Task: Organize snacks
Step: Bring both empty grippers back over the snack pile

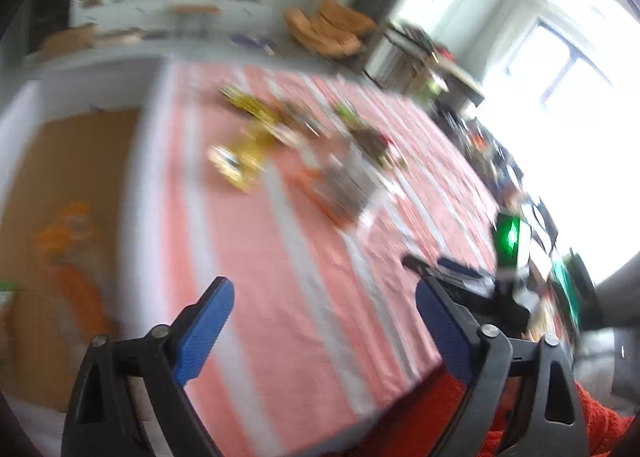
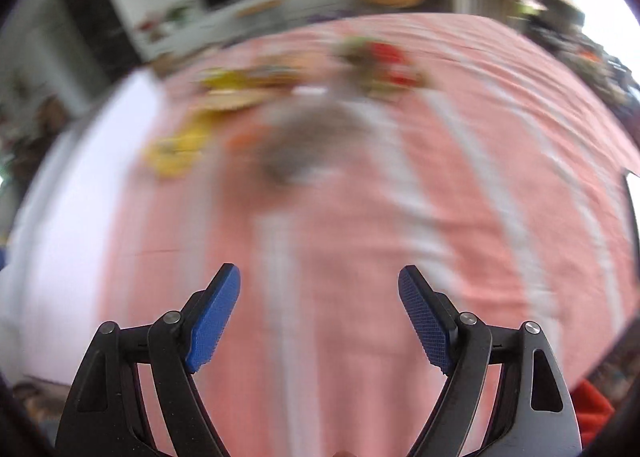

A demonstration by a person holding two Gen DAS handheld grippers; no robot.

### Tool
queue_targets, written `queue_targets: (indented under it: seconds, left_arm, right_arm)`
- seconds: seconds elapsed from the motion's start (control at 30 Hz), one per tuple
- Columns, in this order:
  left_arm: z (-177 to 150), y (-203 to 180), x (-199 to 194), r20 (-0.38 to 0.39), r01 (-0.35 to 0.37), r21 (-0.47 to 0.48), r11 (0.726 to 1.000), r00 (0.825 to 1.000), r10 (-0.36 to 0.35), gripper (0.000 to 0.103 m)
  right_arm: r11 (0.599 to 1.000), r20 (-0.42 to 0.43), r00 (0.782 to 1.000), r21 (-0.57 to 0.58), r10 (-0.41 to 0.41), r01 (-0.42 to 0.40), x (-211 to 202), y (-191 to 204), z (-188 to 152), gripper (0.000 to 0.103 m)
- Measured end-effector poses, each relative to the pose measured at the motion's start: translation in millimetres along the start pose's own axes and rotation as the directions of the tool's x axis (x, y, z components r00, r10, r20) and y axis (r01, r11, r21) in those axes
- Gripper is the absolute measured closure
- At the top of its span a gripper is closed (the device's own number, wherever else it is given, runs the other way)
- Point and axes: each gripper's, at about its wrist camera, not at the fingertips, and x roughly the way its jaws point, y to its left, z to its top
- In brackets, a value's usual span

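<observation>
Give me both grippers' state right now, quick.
Left gripper: open, holding nothing, above the striped cloth.
Right gripper: open, holding nothing, short of the blurred snacks.

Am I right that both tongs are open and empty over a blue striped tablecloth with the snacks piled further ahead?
Not quite: the tablecloth is pink with white stripes, not blue, as the right wrist view shows. The rest holds: left tongs and right tongs are open and empty, and the snacks lie further ahead.

Pink-and-white striped tablecloth [image 2: 360, 257], yellow snack packets [image 2: 180, 145], blue-padded black gripper [image 2: 319, 289] jaws.
</observation>
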Motion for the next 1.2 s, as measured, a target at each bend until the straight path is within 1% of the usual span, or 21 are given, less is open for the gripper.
queue_targets:
  seconds: [0.03,0.07,0.1,0.17,0.23,0.27,0.33,0.4,0.47,0.5,0.53,0.57,0.6,0.77,0.93,1.2]
  left_arm:
    - [-0.8,-9.3,21.9,-0.027,-0.001,0.017,1.000,1.000,0.001,0.011]
    - [-1.1,-10.9,33.8,-0.040,-0.012,0.025,1.000,0.999,0.013,0.011]
    - [-0.8,-14.6,55.1,-0.056,-0.049,0.035,0.998,0.997,0.051,0.011]
    - [1.7,-15.3,93.2,-0.055,-0.131,0.059,0.990,0.989,0.134,0.011]
    - [2.5,-12.9,121.8,-0.047,-0.211,0.094,0.973,0.975,0.216,0.011]
    - [2.7,-10.5,136.6,-0.040,-0.264,0.125,0.956,0.962,0.271,0.011]
    - [0.1,-0.4,147.6,-0.044,-0.309,0.151,0.939,0.947,0.319,0.011]
    - [-5.6,10.9,157.3,-0.056,-0.310,0.154,0.938,0.945,0.322,0.011]
    - [-7.0,11.5,161.7,-0.020,-0.339,0.176,0.924,0.938,0.347,0.011]
    - [-6.9,12.5,165.1,-0.014,-0.349,0.184,0.919,0.934,0.357,0.008]
    - [-7.5,12.4,166.6,-0.001,-0.352,0.186,0.917,0.934,0.358,0.007]
    - [-8.8,12.2,166.2,0.009,-0.349,0.183,0.919,0.935,0.353,0.001]
    - [-10.7,9.9,167.4,0.022,-0.349,0.192,0.917,0.936,0.352,0.000]
    - [-7.4,6.1,166.2,0.027,-0.347,0.196,0.917,0.937,0.349,0.000]
    - [-7.7,6.0,166.3,0.027,-0.348,0.196,0.917,0.937,0.349,0.000]
    - [-7.2,6.5,166.8,0.028,-0.347,0.196,0.917,0.937,0.349,0.000]
  right_arm:
    - [0.998,0.007,0.998,0.022,-0.057,0.057,4.6,-18.8,-2.4,0.019]
    - [0.997,0.010,0.997,0.031,-0.077,0.077,5.7,-26.7,-2.3,0.019]
    - [0.993,0.015,0.994,0.050,-0.111,0.110,10.1,-40.1,-3.1,0.019]
    - [0.988,0.023,0.990,0.078,-0.136,0.134,12.9,-50.9,-3.7,0.019]
    - [0.984,0.039,0.987,0.094,-0.155,0.150,17.1,-57.2,-3.0,0.019]
    - [0.983,0.045,0.986,0.096,-0.162,0.157,19.0,-58.5,-1.8,0.019]
    - [0.981,0.051,0.983,0.094,-0.177,0.172,24.0,-57.0,-1.2,0.019]
    - [0.978,0.055,0.979,0.084,-0.198,0.193,28.8,-50.4,-3.7,0.019]
    - [0.977,0.045,0.978,0.081,-0.204,0.200,31.3,-50.9,-6.1,0.019]
    - [0.976,0.045,0.977,0.079,-0.207,0.203,31.3,-51.9,-7.9,0.018]
    - [0.975,0.046,0.976,0.076,-0.211,0.207,31.9,-50.2,-7.6,0.018]
    - [0.973,0.045,0.974,0.064,-0.224,0.221,33.3,-48.7,-7.0,0.018]
    - [0.973,0.048,0.972,0.056,-0.228,0.225,31.9,-46.2,-9.0,0.018]
    - [0.976,0.048,0.975,0.043,-0.215,0.213,31.7,-45.0,-9.5,0.015]
    - [0.977,0.050,0.976,0.041,-0.213,0.211,32.8,-43.4,-9.7,0.011]
    - [0.977,0.055,0.975,0.042,-0.213,0.211,33.3,-42.9,-9.5,0.010]
